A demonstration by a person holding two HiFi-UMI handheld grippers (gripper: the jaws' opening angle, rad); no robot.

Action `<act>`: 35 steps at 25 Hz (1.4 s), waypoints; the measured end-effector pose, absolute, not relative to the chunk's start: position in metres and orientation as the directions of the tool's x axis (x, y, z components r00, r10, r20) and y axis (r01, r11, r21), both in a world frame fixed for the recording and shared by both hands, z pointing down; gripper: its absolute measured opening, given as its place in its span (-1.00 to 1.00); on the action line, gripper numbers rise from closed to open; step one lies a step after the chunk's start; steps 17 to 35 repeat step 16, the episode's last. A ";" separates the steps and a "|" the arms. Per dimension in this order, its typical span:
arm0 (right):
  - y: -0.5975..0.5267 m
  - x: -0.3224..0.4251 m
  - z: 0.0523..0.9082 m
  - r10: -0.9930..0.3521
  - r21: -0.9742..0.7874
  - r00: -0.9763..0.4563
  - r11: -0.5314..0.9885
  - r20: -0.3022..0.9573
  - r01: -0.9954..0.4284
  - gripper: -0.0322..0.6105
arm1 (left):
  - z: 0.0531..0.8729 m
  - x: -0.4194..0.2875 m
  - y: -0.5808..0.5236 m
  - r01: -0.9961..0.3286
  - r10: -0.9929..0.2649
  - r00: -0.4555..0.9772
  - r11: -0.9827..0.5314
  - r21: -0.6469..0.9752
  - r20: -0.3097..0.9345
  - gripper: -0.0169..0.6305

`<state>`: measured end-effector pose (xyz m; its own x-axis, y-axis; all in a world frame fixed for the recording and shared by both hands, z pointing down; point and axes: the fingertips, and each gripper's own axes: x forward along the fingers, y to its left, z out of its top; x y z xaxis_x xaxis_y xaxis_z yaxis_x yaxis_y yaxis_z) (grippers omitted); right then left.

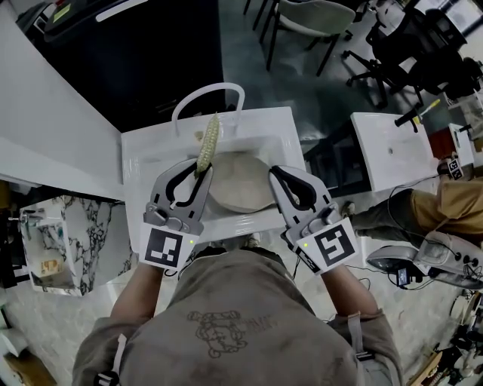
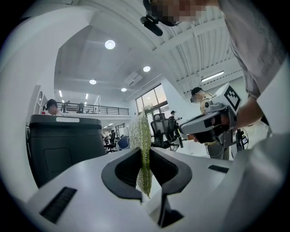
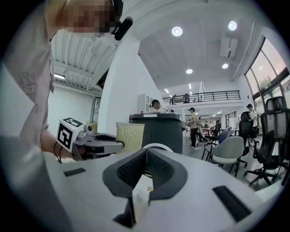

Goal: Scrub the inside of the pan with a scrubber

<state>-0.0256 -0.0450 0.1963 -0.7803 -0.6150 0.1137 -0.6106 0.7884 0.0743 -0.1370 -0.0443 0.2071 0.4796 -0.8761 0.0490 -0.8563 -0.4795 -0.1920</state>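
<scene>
The round, pale pan (image 1: 240, 185) lies in the white sink (image 1: 151, 154) in the head view. My left gripper (image 1: 204, 170) hovers over the pan's left rim, shut on a yellow-green mesh scrubber (image 1: 207, 143) that sticks out past the tips. In the left gripper view the scrubber (image 2: 143, 149) stands edge-on, pinched between the jaws of that gripper (image 2: 145, 156). My right gripper (image 1: 273, 172) is over the pan's right rim, shut with nothing between its jaws. The right gripper view shows its tips (image 3: 146, 156) meeting, with the left gripper (image 3: 97, 144) and scrubber (image 3: 130, 136) beyond.
A white arched faucet (image 1: 207, 94) rises behind the sink. A black bin (image 1: 136, 53) stands beyond it. A white table (image 1: 392, 151) is at the right, with office chairs (image 1: 309, 22) further back. A marble-patterned shelf (image 1: 60, 234) sits low on the left.
</scene>
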 end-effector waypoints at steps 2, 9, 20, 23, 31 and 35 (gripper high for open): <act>-0.046 -0.026 0.195 -0.616 0.090 -0.779 0.788 0.117 -0.609 -0.79 | 0.208 -0.138 -0.045 -0.858 -0.877 0.477 -0.478 -0.189 0.053 -0.76; -0.050 -0.026 0.194 -0.621 0.087 -0.775 0.784 0.116 -0.615 -0.79 | 0.207 -0.140 -0.048 -0.855 -0.876 0.478 -0.479 -0.198 0.055 -0.76; -0.054 -0.026 0.194 -0.628 0.089 -0.770 0.778 0.115 -0.621 -0.79 | 0.211 -0.144 -0.052 -0.856 -0.878 0.472 -0.477 -0.198 0.074 -0.76; -0.054 -0.026 0.194 -0.628 0.089 -0.770 0.778 0.115 -0.621 -0.79 | 0.211 -0.144 -0.052 -0.856 -0.878 0.472 -0.477 -0.198 0.074 -0.76; -0.054 -0.026 0.194 -0.628 0.089 -0.770 0.778 0.115 -0.621 -0.79 | 0.211 -0.144 -0.052 -0.856 -0.878 0.472 -0.477 -0.198 0.074 -0.76; -0.054 -0.026 0.194 -0.628 0.089 -0.770 0.778 0.115 -0.621 -0.79 | 0.211 -0.144 -0.052 -0.856 -0.878 0.472 -0.477 -0.198 0.074 -0.76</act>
